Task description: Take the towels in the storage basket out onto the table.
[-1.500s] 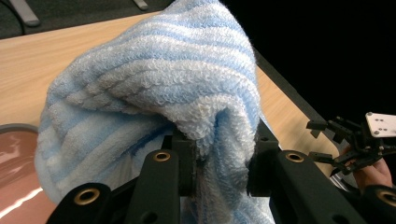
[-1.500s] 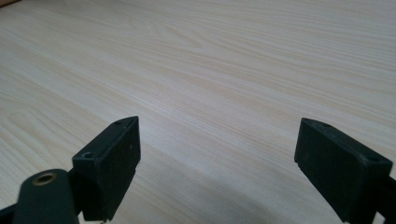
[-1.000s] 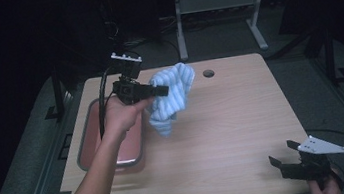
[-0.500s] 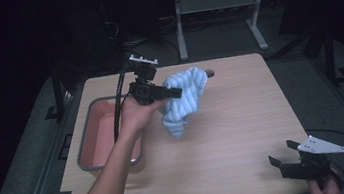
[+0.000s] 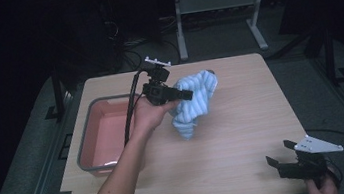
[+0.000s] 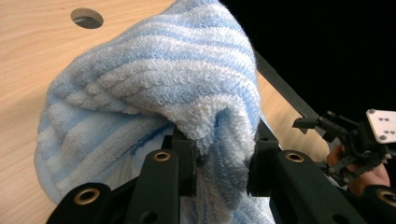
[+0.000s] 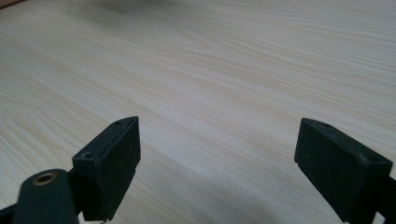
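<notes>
Towel (image 5: 196, 101) and left claw (image 5: 187, 95) farther right

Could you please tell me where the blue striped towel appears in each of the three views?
High view: towel centre, clamped by the left gripper.
Left gripper view: towel centre-left, pinched between the jaws.
Right gripper view: not in it.
Shared landmark: wooden table.
</notes>
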`<state>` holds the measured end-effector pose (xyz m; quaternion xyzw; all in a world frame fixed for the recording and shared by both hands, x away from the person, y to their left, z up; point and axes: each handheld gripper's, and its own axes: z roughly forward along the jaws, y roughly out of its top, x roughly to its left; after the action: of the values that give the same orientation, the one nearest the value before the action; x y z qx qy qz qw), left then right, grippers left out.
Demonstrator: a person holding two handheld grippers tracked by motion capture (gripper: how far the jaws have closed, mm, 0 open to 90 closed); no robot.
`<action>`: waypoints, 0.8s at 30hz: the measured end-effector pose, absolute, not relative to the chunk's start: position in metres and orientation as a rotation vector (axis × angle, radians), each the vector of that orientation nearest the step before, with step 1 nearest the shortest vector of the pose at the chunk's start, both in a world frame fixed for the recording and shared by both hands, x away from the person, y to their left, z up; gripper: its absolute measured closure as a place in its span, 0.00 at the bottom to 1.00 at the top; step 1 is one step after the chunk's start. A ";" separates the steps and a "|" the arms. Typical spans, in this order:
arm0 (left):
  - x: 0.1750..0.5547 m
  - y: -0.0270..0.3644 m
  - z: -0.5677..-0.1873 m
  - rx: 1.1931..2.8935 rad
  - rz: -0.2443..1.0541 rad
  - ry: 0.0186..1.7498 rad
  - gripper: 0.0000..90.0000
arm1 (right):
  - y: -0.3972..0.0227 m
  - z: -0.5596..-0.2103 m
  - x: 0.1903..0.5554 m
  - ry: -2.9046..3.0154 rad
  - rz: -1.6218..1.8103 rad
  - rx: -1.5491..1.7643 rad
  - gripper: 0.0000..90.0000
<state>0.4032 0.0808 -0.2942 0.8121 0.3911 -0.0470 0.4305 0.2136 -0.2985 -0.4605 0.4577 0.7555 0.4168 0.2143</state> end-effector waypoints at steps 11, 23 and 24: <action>0.410 0.061 -0.314 2.049 -0.155 0.981 0.78 | -0.299 -0.460 0.213 2.093 1.156 1.263 0.15; 0.414 0.039 -0.339 2.082 -0.184 0.998 0.78 | -0.299 -0.460 0.213 2.094 1.161 1.262 0.15; 0.414 0.038 -0.342 2.089 -0.185 1.000 0.78 | -0.300 -0.460 0.213 2.095 1.161 1.262 0.15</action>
<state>0.4145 0.0380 -0.3421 0.8248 0.3950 -0.0732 0.3979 0.2125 -0.2995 -0.4596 0.4550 0.7556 0.4190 0.2155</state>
